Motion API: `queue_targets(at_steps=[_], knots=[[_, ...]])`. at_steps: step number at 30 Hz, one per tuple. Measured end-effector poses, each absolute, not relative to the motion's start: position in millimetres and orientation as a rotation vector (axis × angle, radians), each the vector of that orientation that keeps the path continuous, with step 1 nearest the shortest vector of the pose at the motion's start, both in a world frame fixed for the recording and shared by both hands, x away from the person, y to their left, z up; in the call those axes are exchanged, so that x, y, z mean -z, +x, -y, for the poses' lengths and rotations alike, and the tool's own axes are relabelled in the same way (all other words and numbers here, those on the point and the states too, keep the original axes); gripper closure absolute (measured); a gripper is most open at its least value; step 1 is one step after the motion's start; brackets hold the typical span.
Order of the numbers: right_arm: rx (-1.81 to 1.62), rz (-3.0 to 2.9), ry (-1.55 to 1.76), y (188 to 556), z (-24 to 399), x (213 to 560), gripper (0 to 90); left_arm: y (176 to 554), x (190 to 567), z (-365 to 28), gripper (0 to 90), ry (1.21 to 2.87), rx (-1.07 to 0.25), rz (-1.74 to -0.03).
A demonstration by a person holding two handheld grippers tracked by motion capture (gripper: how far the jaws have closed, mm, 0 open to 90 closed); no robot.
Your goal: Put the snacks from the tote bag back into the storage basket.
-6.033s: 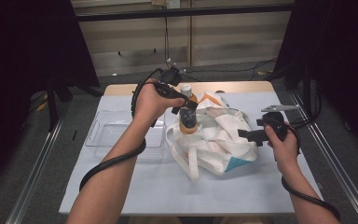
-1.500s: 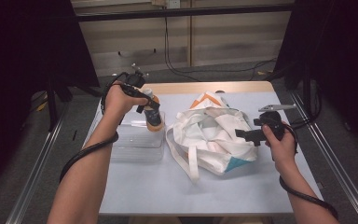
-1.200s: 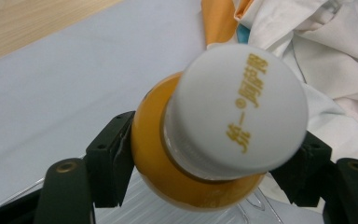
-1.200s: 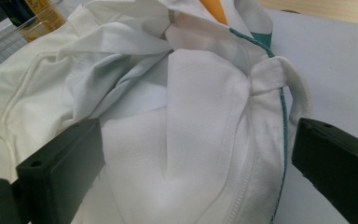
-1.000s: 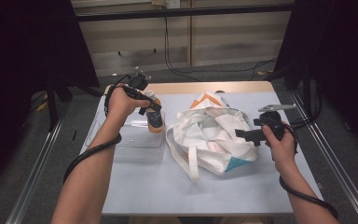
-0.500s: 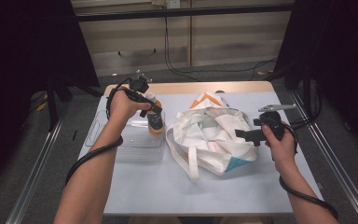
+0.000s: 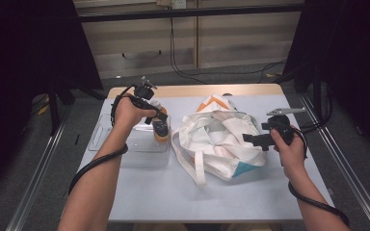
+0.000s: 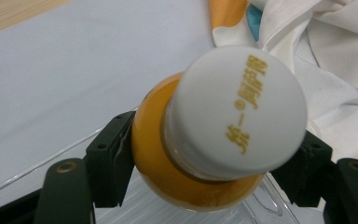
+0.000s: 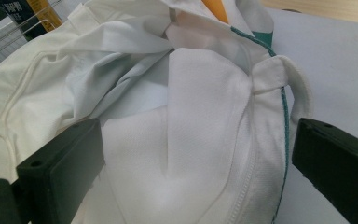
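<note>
Left gripper (image 7: 158, 121) jaws clamp the orange bottle (image 8: 186, 163) over the clear tray (image 7: 125, 144); right gripper (image 7: 250, 138) jaws stand wide apart, pads off the white bag (image 7: 221, 139).

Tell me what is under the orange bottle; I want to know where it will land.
Under the orange bottle, held by the left tool, is the clear plastic tray. The bottle hides the tray floor directly beneath.

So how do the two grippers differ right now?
The left gripper is shut on the orange bottle over the clear tray; the right gripper stands open with white bag cloth between its jaws. The left points down, the right level. Both are black and hand-held.
</note>
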State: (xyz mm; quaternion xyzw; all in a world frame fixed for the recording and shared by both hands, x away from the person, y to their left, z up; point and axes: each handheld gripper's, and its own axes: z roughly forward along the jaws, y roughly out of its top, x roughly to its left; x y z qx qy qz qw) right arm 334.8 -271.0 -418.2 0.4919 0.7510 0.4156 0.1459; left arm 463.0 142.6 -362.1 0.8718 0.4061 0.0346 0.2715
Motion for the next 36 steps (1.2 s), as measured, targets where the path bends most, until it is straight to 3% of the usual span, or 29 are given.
queue_targets(at_steps=[19,21,28,36], knots=[[-1.19,-2.181,1.407,336.1,266.6,419.7,1.8,454.9,369.1,-146.2,28.5,2.308,-0.082,-1.077],[-1.19,-2.183,1.398,336.1,265.9,419.6,1.8,453.4,370.5,-145.4,27.3,2.244,-0.087,-1.118],[-1.192,-2.182,1.39,335.9,263.1,416.7,1.7,449.2,369.8,-157.0,19.6,2.29,-0.065,-1.093],[-1.197,-2.188,1.374,337.5,258.4,415.2,1.7,438.6,371.6,-165.9,15.7,2.231,-0.061,-1.131]])
